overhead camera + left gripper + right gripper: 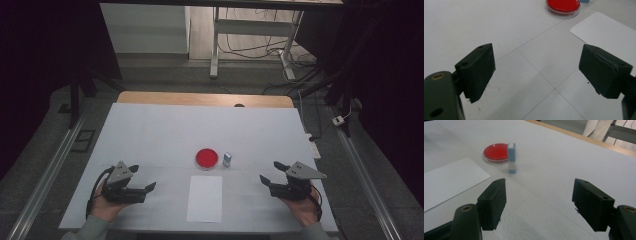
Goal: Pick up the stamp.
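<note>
Left tongs (140,179) spread wide, empty, low over bench (150,130). Red dish (206,158) mid-bench, just beyond white sheet (205,198); likely light, rigid, brittle, slick rim, so best pinched across the rim edge. Small blue-white block (227,159) upright just beside dish, apart from it; probably light, tippy, best gripped across flat sides. Right tongs (270,175) spread, empty.
</note>
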`<state>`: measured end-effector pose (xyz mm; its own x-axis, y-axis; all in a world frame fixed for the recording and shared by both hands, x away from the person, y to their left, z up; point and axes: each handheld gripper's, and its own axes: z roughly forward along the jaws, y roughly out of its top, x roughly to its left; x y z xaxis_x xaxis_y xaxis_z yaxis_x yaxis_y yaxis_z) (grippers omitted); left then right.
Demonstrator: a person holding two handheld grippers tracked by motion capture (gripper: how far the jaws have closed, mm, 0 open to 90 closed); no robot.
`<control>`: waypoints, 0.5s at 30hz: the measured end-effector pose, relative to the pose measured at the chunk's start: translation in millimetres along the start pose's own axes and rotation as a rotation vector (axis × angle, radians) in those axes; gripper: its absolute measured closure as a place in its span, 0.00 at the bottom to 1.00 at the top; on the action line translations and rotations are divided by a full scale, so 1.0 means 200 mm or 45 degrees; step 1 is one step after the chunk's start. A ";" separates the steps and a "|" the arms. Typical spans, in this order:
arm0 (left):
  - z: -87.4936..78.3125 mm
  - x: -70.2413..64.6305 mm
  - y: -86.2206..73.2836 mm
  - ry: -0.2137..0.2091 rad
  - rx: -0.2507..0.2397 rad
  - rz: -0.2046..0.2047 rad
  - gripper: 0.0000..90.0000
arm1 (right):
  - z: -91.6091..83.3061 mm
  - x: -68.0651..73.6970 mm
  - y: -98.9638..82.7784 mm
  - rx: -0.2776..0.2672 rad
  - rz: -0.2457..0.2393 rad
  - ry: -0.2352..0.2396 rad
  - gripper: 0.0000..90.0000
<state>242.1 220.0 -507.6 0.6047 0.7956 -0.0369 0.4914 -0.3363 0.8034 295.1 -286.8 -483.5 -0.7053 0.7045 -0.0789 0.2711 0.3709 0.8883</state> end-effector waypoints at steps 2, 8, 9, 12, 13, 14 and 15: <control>0.00 0.00 0.00 0.000 0.001 -0.003 0.15 | 0.01 0.00 0.01 -0.006 0.005 0.006 0.30; 0.01 0.00 0.00 0.001 0.003 -0.003 0.15 | 0.03 0.02 0.05 -0.019 0.013 0.020 0.31; 0.01 0.00 0.00 0.001 0.002 -0.003 0.15 | 0.03 0.02 0.05 -0.019 0.013 0.020 0.31; 0.01 0.00 0.00 0.001 0.006 -0.007 0.15 | 0.06 0.03 0.07 -0.017 0.004 0.028 0.31; 0.01 0.00 0.00 0.002 0.008 -0.005 0.15 | 0.06 0.03 0.07 -0.017 0.004 0.028 0.31; 0.01 0.00 0.00 0.002 0.010 -0.003 0.15 | 0.07 0.03 0.08 -0.016 0.004 0.035 0.31; 0.01 0.00 0.00 0.002 0.010 -0.003 0.15 | 0.07 0.03 0.08 -0.016 0.004 0.035 0.31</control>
<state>243.6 219.7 -508.8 0.6025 0.7972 -0.0378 0.4978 -0.3384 0.7985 304.3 -267.3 -476.0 -0.7225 0.6884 -0.0638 0.2648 0.3608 0.8943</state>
